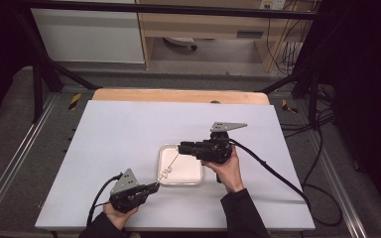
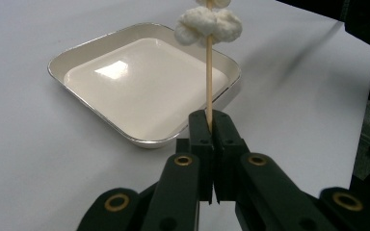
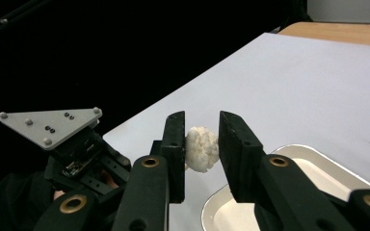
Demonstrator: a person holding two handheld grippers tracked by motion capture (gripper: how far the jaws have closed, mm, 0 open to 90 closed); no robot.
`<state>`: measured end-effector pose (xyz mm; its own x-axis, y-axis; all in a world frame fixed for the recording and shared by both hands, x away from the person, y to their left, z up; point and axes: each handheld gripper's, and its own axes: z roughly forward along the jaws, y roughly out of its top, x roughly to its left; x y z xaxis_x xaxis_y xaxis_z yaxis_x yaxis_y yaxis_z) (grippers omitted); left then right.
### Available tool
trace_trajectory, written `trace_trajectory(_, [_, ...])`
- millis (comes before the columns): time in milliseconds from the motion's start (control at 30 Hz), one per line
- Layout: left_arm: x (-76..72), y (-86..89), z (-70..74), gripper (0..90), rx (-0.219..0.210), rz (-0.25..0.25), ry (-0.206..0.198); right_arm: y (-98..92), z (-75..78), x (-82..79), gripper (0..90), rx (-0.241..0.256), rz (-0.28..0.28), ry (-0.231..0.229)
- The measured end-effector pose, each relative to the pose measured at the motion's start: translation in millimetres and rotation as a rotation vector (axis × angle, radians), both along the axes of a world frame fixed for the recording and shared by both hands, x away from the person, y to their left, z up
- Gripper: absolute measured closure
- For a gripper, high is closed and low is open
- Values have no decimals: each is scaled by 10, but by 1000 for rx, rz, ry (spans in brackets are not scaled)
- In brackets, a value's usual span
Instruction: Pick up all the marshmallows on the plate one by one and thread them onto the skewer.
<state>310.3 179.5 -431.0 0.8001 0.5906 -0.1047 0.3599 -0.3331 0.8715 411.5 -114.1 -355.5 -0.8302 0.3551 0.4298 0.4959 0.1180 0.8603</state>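
Around the rig, a dark room closes in on both sides, with a grey floor, black frame bars and, toward twelve o'clock in the high view, pale wooden furniture (image 1: 203, 25) and loose cables (image 1: 322, 148) trailing at three o'clock. The white table (image 1: 129, 129) takes up the middle of that view, with a strip of bare wood (image 1: 178, 95) along its far edge.

Just past the table's centre, toward five o'clock, sits a shallow white tray (image 1: 191, 173) with a silvery rim, square with rounded corners.

The right gripper (image 1: 181, 147) comes in from three o'clock of the tray, held in a hand (image 1: 228, 166) above the tray's far edge. In the right gripper view its jaws stand spread on either side of a white puffy piece (image 3: 201, 149); the left jaw looks to be touching it, the other stands a little off, though I cannot be sure of contact.

The left gripper (image 1: 156, 187) lies at seven o'clock of the tray, just off its near left corner. Its jaws are pressed together on the lower end of a thin wooden skewer (image 2: 209, 82), which rises toward twelve o'clock in the left gripper view, over the tray's near corner. White puffy lumps (image 2: 207, 26) are threaded on the skewer near its upper end, above the tray's rim.
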Motion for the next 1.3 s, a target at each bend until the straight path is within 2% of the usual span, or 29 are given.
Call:
trace_trajectory(267, [-7,1,-7,884,-1,3,-9,42,-57,-7,736,-2,11,25])
trace_trajectory(467, [-10,13,-2,885,-14,11,-14,78,-94,-33,760,16,17,31])
trace_trajectory(733, [-11,29,-4,885,-48,25,1,125,-127,-111,789,52,-3,-16])
trace_trajectory(833, [-19,34,-1,885,-67,30,1,144,-140,-144,796,79,-12,-37])
trace_trajectory(967, [-26,24,-12,886,-60,35,4,179,-175,-189,804,107,-22,-54])
trace_trajectory(1300, [-46,-5,-26,887,-45,39,-6,239,-267,-237,812,165,-18,-52])
